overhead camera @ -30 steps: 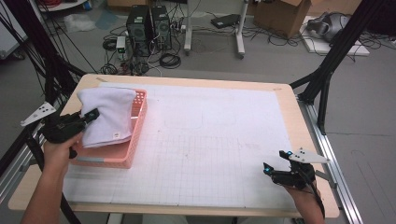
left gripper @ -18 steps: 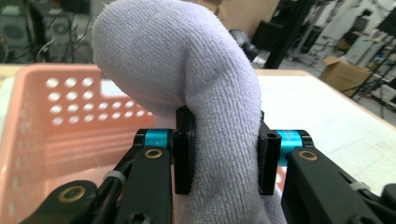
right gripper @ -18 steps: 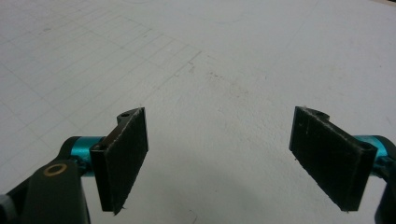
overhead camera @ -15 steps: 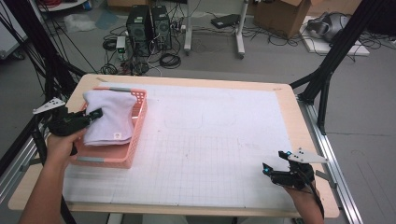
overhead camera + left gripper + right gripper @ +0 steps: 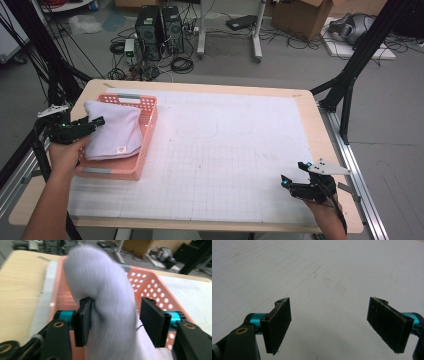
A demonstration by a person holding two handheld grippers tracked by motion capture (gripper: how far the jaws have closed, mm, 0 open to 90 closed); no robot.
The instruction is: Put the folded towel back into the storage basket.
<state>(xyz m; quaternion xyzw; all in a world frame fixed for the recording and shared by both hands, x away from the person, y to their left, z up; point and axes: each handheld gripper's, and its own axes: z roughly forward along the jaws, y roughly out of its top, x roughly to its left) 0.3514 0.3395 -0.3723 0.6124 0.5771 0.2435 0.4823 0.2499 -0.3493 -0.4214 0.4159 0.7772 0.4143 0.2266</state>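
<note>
A pale lilac folded cloth (image 5: 114, 134) lies in the pink perforated basket (image 5: 126, 173) at the table's left side. My left gripper (image 5: 96, 121) reaches in over the basket's left rim. In the left gripper view the cloth (image 5: 107, 285) stands between the two pads of the left gripper (image 5: 116, 315). The jaws have just been opening: the cloth still leans on the left pad (image 5: 84, 320), and a gap shows before the right pad. My right gripper (image 5: 286, 182) hovers low over the white mat near the table's front right, open with nothing between its pads (image 5: 279, 322).
A white gridded mat (image 5: 225, 150) covers most of the wooden table (image 5: 310, 107). Black frame legs (image 5: 350, 75) stand at the right and left corners. Computers, cables and boxes sit on the floor beyond the far edge.
The cloth has sunk lower into the basket and lies more compactly. The left gripper's hold on it has loosened. The right hand has not moved.
</note>
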